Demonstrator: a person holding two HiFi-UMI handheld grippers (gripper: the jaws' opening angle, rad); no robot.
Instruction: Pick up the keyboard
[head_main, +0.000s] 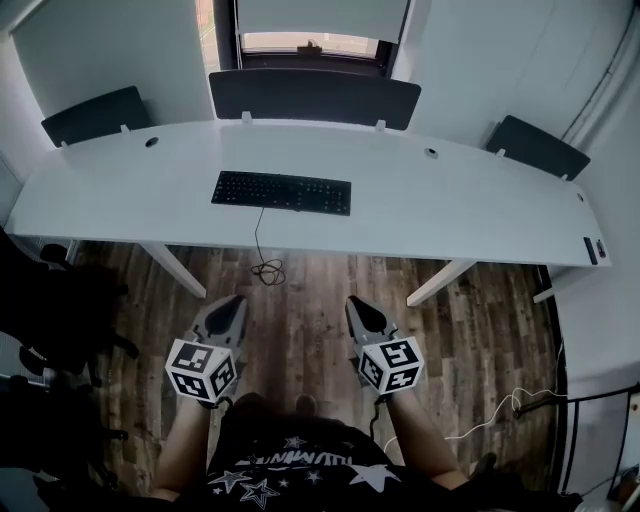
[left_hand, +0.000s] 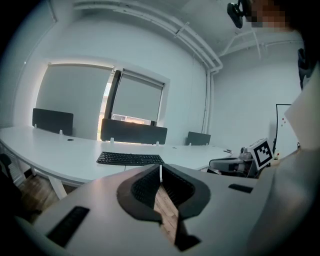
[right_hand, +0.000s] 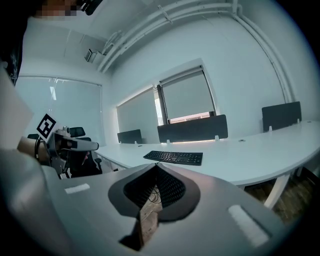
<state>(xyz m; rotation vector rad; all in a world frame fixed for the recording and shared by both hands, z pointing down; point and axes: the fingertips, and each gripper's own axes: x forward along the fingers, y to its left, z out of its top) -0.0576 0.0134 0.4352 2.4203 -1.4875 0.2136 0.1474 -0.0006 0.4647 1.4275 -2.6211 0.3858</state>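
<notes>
A black keyboard (head_main: 281, 192) lies flat near the middle of the long white desk (head_main: 460, 205), its cable (head_main: 262, 255) hanging off the front edge to the floor. It also shows ahead in the left gripper view as the keyboard (left_hand: 130, 159) and in the right gripper view as the keyboard (right_hand: 174, 157). My left gripper (head_main: 231, 305) and right gripper (head_main: 359, 305) hover side by side over the wood floor, well short of the desk. Both are shut with nothing between the jaws. The left gripper tip (left_hand: 160, 176) and right gripper tip (right_hand: 154, 172) point toward the desk.
Dark divider panels (head_main: 314, 98) stand along the desk's far edge, with a window behind. A black office chair (head_main: 60, 300) sits at the left. White desk legs (head_main: 175, 268) angle down to the floor. A loose cable (head_main: 500, 415) trails at the right.
</notes>
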